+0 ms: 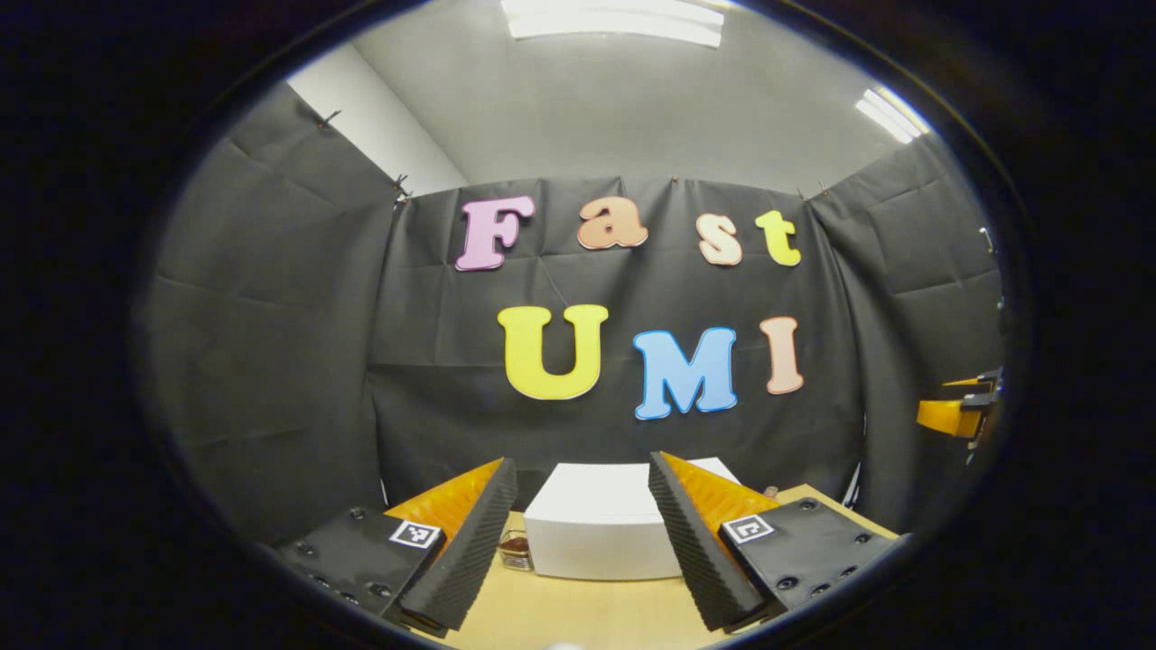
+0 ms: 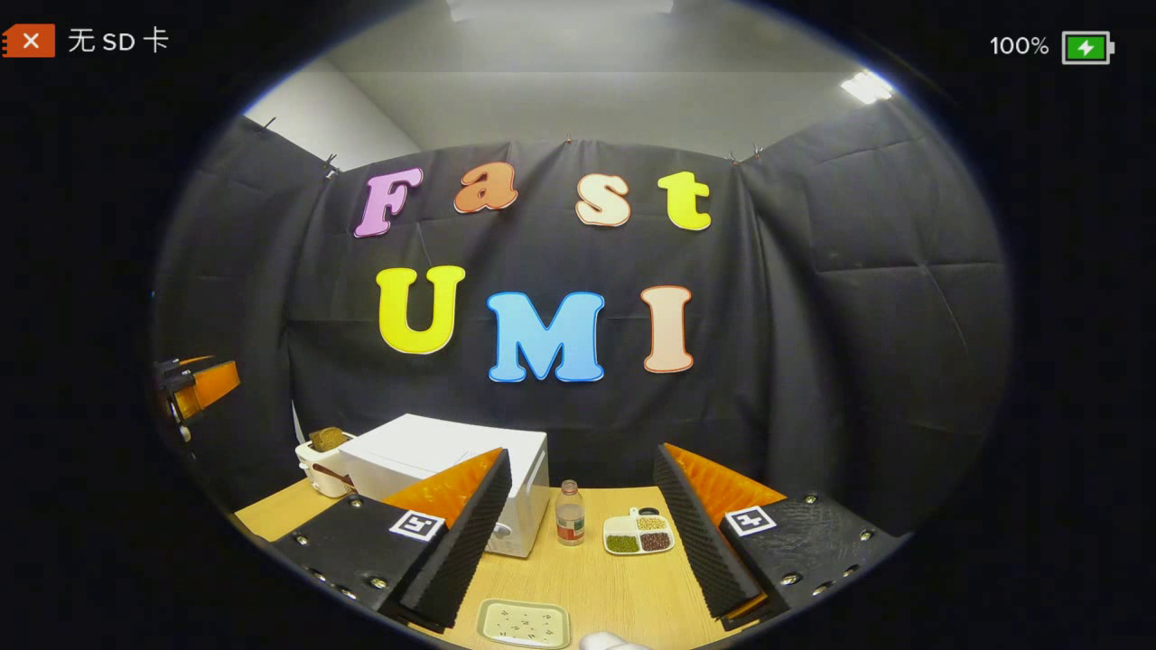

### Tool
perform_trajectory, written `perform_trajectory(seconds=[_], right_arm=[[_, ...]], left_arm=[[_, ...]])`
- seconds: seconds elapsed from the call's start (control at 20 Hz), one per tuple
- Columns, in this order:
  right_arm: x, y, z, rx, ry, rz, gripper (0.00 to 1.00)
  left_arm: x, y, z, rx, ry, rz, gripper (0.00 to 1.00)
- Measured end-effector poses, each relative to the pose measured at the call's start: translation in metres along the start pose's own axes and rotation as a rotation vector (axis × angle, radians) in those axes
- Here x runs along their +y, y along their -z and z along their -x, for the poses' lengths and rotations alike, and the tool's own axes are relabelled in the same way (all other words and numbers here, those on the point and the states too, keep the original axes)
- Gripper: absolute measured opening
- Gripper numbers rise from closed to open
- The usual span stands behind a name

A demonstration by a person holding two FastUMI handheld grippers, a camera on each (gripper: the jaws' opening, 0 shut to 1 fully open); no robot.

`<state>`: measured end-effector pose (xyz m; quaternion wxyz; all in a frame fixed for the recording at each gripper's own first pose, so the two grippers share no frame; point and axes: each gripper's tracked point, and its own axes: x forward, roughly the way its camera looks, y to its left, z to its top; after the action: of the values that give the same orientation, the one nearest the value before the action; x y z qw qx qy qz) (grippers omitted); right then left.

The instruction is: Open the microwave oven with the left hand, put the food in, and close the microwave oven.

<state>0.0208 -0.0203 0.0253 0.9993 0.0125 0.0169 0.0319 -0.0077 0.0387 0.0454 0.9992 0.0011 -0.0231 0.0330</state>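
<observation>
While both tongs stand wide apart w/ nothing between them, the left gripper (image 1: pixel 582 542) faces the boxy white microwave oven (image 1: pixel 601 528) at 12 o'clock, door closed. From the right gripper (image 2: pixel 582 542), the oven (image 2: pixel 452 474) sits at 10 o'clock; a pale rectangular food tray (image 2: pixel 524 623) lies on the light wooden table (image 2: pixel 614 587) at 6.

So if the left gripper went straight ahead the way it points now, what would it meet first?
Most likely the white microwave oven, which sits on the table centred between the open left gripper fingers. Nothing visible lies in between, though depth is hard to judge, and it seems aimed at the top.
</observation>
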Motion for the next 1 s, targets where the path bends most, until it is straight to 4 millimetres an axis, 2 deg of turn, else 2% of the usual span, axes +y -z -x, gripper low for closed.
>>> perform_trajectory(seconds=[0.3,0.45,0.5,0.65,0.7,0.75,1.0], right_arm=[[-0.0030,-0.0002,0.0017,0.001,0.001,-0.011,0.97],[-0.0038,-0.0022,0.0020,-0.005,0.001,-0.012,0.97],[-0.0046,-0.0027,0.0020,-0.003,0.002,-0.014,0.97],[-0.0063,-0.0019,0.0020,-0.003,0.002,-0.020,0.97],[-0.0063,-0.0015,0.0011,-0.001,0.000,-0.019,0.97],[-0.0061,-0.0002,0.0011,0.001,-0.001,-0.019,0.97],[-0.0052,-0.0026,0.0003,-0.004,-0.007,-0.013,0.97]], left_arm=[[-0.0060,-0.0042,0.0034,-0.013,0.007,-0.022,1.00],[-0.0076,-0.0003,0.0052,-0.007,0.008,-0.033,0.97],[-0.0079,-0.0014,0.0065,-0.007,0.007,-0.032,0.99],[-0.0097,-0.0027,0.0049,-0.011,0.006,-0.025,0.94],[-0.0085,-0.0035,0.0040,-0.014,0.004,-0.027,0.99],[-0.0088,-0.0045,0.0048,-0.016,0.004,-0.028,0.97],[-0.0072,-0.0040,0.0062,-0.017,0.000,-0.028,0.98]])
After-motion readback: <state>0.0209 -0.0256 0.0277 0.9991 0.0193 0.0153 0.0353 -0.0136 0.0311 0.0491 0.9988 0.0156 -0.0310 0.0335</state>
